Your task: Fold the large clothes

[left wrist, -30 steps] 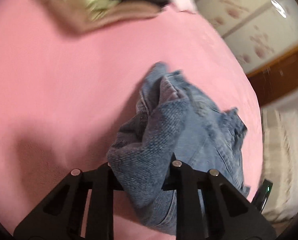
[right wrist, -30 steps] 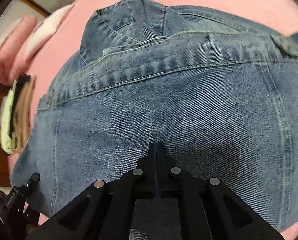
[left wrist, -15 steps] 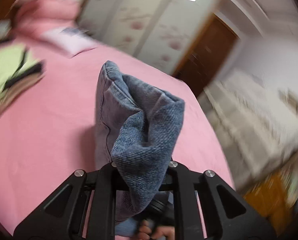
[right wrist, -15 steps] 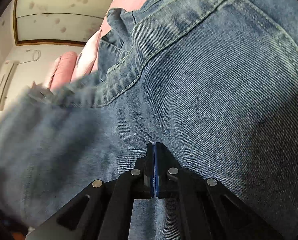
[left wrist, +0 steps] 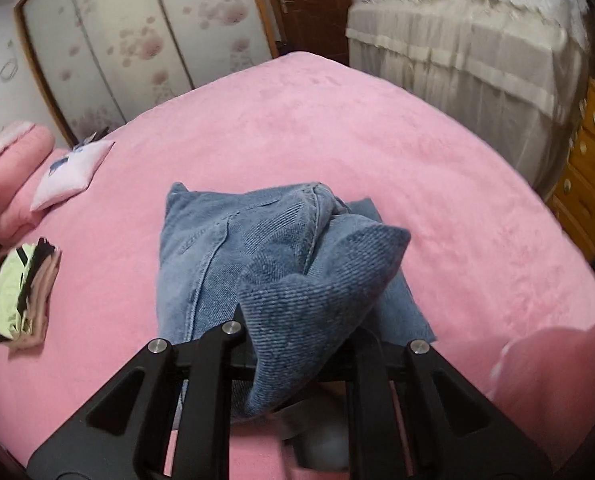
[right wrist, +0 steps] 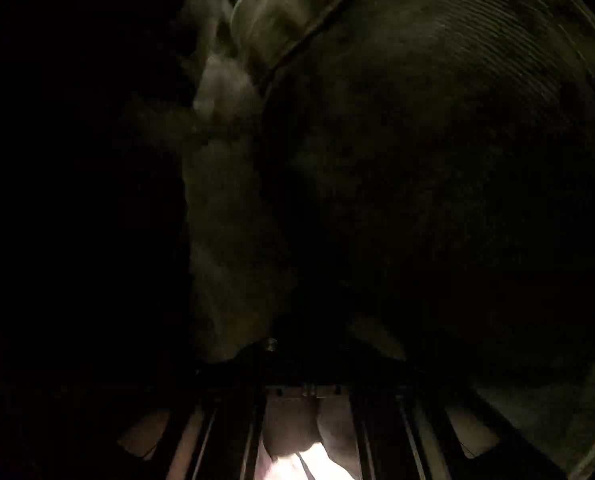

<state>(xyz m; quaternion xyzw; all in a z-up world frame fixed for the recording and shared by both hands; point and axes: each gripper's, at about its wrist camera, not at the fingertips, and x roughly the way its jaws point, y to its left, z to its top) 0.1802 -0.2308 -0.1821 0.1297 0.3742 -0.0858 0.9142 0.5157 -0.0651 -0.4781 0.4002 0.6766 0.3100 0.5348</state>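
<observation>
The left gripper (left wrist: pixel 297 340) is clamped on a corner of the denim jacket (left wrist: pixel 225 256), which lies just ahead on the pink bed (left wrist: pixel 337 128), long axis running away. The right gripper (right wrist: pixel 303 390), closed, is buried under dark denim.

denim jacket (left wrist: pixel 233 256) folded over, right camera darkened

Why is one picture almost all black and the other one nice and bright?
Right wrist view: denim jacket drapes over the lens, blocking light; only dim weave shows. Left wrist view: well lit, fisheye-curved, slightly blurred at edges; left gripper clamps the jacket over the pink bed.
</observation>
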